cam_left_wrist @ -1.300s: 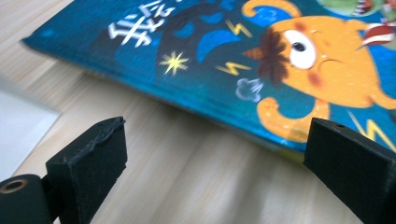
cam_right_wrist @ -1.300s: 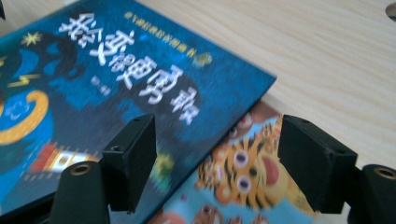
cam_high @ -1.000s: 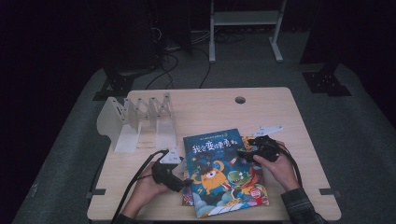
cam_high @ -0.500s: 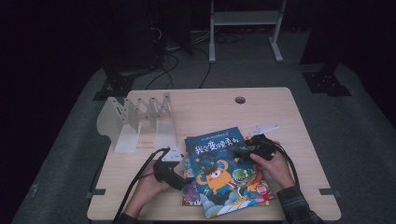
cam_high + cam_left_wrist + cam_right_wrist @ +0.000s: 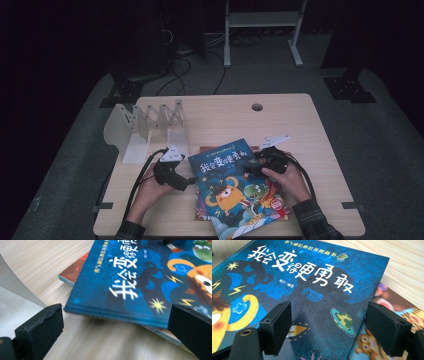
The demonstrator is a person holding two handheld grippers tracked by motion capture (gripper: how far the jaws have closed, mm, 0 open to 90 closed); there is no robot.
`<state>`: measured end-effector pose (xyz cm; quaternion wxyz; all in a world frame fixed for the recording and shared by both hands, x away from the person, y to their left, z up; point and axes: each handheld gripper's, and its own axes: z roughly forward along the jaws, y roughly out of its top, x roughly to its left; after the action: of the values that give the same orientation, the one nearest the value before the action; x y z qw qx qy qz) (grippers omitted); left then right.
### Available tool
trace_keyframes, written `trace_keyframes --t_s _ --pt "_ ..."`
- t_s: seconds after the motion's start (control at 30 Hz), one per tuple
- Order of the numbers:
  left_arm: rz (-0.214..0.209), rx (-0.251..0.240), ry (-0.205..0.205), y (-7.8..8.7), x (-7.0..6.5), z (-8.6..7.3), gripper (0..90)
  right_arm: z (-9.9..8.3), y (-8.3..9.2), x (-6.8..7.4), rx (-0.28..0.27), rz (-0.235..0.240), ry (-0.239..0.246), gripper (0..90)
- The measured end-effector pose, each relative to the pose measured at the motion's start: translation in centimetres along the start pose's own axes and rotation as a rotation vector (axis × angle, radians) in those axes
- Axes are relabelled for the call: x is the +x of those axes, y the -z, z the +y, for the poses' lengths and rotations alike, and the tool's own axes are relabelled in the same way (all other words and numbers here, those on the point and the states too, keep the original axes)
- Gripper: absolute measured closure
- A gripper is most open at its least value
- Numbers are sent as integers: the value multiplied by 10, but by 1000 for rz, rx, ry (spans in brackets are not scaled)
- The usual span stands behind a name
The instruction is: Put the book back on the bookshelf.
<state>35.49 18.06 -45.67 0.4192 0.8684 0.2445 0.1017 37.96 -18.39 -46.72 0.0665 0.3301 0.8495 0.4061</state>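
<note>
A blue picture book (image 5: 235, 187) with an orange monster on its cover lies on top of other books (image 5: 201, 214) near the table's front. My left gripper (image 5: 190, 181) is at the book's left edge. Its jaws stand wide open, with the spine edge (image 5: 112, 313) just ahead of them in the left gripper view (image 5: 115, 332). My right gripper (image 5: 250, 169) hovers over the cover's right part (image 5: 312, 280). Its jaws (image 5: 332, 330) have just been opening a little; they stand apart above the cover and grip nothing.
A white folding file rack (image 5: 145, 127) stands at the back left, its base (image 5: 15, 297) close to my left gripper. A tiger-covered book (image 5: 387, 305) and a red one (image 5: 77, 267) stick out from under the blue book. The wooden table (image 5: 300, 120) has a cable hole (image 5: 257, 107).
The blue book has turned slightly and slid toward the near edge. My left gripper has shifted a little away from me beside the book. The right gripper has stayed in place.
</note>
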Motion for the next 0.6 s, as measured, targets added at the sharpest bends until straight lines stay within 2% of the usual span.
trace_keyframes --t_s 0.17,0.3,0.37,0.4,0.47,0.6 --pt "-6 8 9 -6 4 -1 0 4 -6 8 7 26 27 204" --pt "-13 14 21 -9 7 -2 0 5 -6 11 15 30 28 212" --pt "-28 16 28 -11 7 -3 0 2 -1 10 7 33 15 270" --pt "-41 15 34 -12 8 -3 0 -5 7 8 -6 30 5 260" --pt "-56 13 42 -13 8 -4 0 -8 11 8 -4 16 5 257" --pt "-53 16 40 -12 7 -4 0 -24 29 9 -5 -9 7 232"
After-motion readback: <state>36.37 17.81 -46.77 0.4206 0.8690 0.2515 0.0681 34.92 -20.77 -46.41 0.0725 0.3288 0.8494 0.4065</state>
